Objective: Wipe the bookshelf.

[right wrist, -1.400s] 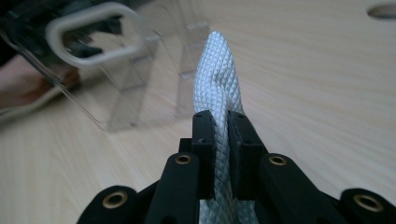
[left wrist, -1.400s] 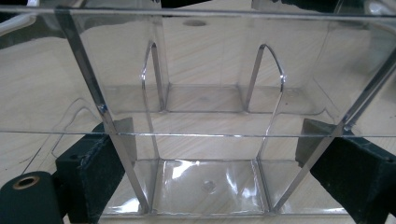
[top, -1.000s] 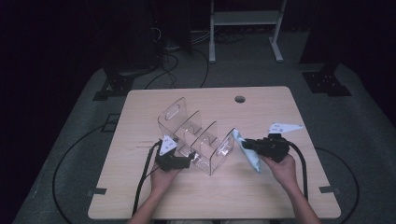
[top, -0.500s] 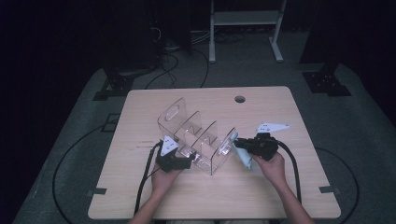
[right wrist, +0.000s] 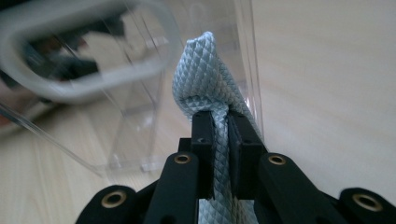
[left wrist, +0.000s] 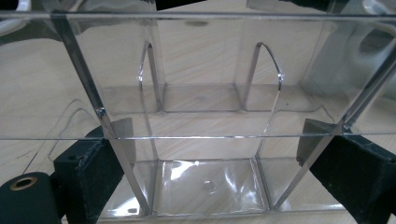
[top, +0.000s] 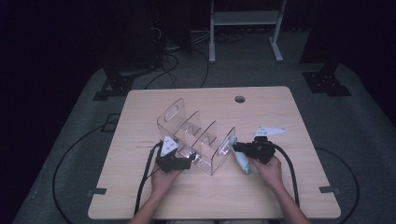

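The right tongs [right wrist: 220,135] clench a cloth [right wrist: 205,74] whose lower end is cut off, while the left tongs [left wrist: 224,163] straddle the organizer [left wrist: 205,107], grip unclear.

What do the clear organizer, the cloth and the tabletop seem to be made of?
Organizer: clear, glossy hard plastic, likely acrylic; see-through walls with bright edge glints. Cloth: pale blue woven fabric, matte, with a diamond texture, possibly microfiber. Table: light wood-grain surface, perhaps laminate.
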Demonstrator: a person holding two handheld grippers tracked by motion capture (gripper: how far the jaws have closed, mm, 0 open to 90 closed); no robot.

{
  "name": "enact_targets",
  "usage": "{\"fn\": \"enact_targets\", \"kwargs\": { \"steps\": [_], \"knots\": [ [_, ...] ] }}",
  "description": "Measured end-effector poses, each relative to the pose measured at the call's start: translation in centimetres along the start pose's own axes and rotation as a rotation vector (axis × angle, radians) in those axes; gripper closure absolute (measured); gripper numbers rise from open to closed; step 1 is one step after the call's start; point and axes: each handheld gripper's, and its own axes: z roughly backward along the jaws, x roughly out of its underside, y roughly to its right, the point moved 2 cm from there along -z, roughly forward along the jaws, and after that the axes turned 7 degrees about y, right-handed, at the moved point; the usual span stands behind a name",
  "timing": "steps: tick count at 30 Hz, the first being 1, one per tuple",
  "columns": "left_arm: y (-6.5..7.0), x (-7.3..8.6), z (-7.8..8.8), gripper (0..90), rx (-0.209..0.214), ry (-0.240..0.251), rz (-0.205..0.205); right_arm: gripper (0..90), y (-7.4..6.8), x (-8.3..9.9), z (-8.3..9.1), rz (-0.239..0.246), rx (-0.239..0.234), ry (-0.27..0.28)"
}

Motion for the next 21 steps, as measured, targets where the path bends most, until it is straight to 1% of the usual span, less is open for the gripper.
{"fn": "enact_targets", "kwargs": {
  "steps": [1, 2, 3, 4, 5, 6, 7, 8, 9, 10, 11, 12, 14, 15, 16, 17, 18, 19, 20, 21],
  "knots": [
    [0.0, 0.0, 0.0, 7.3, -0.001, 0.000, -0.001, 82.1, 0.2, 0.2, -0.1, -0.016, -0.007, -0.012],
    [0.0, 0.0, 0.0, 7.3, 0.000, -0.002, 0.002, 82.1, 0.1, 0.0, 0.0, -0.014, -0.005, -0.007],
    [0.0, 0.0, -0.1, 7.3, -0.002, -0.002, 0.002, 82.2, -0.5, -1.3, 0.9, 0.014, -0.008, 0.045],
    [0.1, 0.0, -0.1, 7.3, -0.003, -0.002, 0.003, 82.2, -0.5, -1.3, 0.9, 0.014, -0.008, 0.045],
    [0.1, 0.0, -0.1, 7.4, -0.003, -0.003, 0.002, 82.2, -1.1, -2.8, 1.9, 0.050, -0.006, 0.109],
    [0.1, 0.0, -0.1, 7.5, -0.003, -0.003, 0.002, 82.2, -1.1, -2.8, 1.9, 0.050, -0.006, 0.109],
    [0.1, 0.0, 0.0, 7.5, -0.004, -0.005, 0.002, 82.2, -1.2, -3.4, 2.1, 0.062, 0.000, 0.120],
    [0.1, 0.0, 0.0, 7.5, -0.006, -0.004, 0.002, 82.2, -1.1, -3.4, 2.0, 0.069, 0.005, 0.119],
    [0.1, 0.0, 0.0, 7.5, -0.008, -0.004, 0.003, 82.2, -0.8, -3.1, 1.6, 0.059, 0.003, 0.115],
    [0.1, 0.0, 0.0, 7.5, -0.015, -0.006, 0.004, 82.2, -0.1, -1.5, 0.5, 0.032, 0.008, 0.079],
    [0.1, 0.0, 0.0, 7.5, -0.015, -0.006, 0.004, 82.2, -0.1, -1.5, 0.5, 0.032, 0.008, 0.079],
    [0.1, 0.0, 0.0, 7.5, -0.015, -0.006, 0.005, 82.1, 0.6, -0.2, -0.4, -0.018, 0.005, 0.001],
    [0.1, 0.0, 0.0, 7.5, -0.014, -0.007, 0.004, 82.1, 0.7, -0.2, -0.4, -0.023, 0.002, -0.003],
    [0.1, 0.0, 0.1, 7.4, -0.013, -0.007, 0.006, 82.1, 0.5, -0.6, 0.0, -0.002, 0.011, 0.000],
    [0.1, 0.1, 0.1, 7.4, -0.011, -0.005, 0.005, 82.1, 0.1, -1.3, 0.5, 0.018, 0.012, 0.027],
    [0.1, 0.1, 0.1, 7.4, -0.012, -0.001, 0.008, 82.1, -0.5, -2.7, 1.3, 0.056, 0.017, 0.071],
    [0.1, 0.1, 0.1, 7.3, -0.012, -0.001, 0.008, 82.1, -0.5, -2.7, 1.3, 0.056, 0.017, 0.071],
    [0.1, 0.1, 0.1, 7.2, -0.012, 0.000, 0.004, 82.1, -0.6, -2.8, 1.1, 0.079, 0.030, 0.063],
    [0.1, 0.1, 0.1, 7.2, -0.012, 0.000, 0.004, 82.1, -0.6, -2.8, 1.1, 0.079, 0.030, 0.063],
    [0.1, 0.0, 0.1, 7.2, -0.013, 0.000, 0.000, 82.1, -0.5, -2.3, 0.8, 0.069, 0.023, 0.050]
  ]
}}
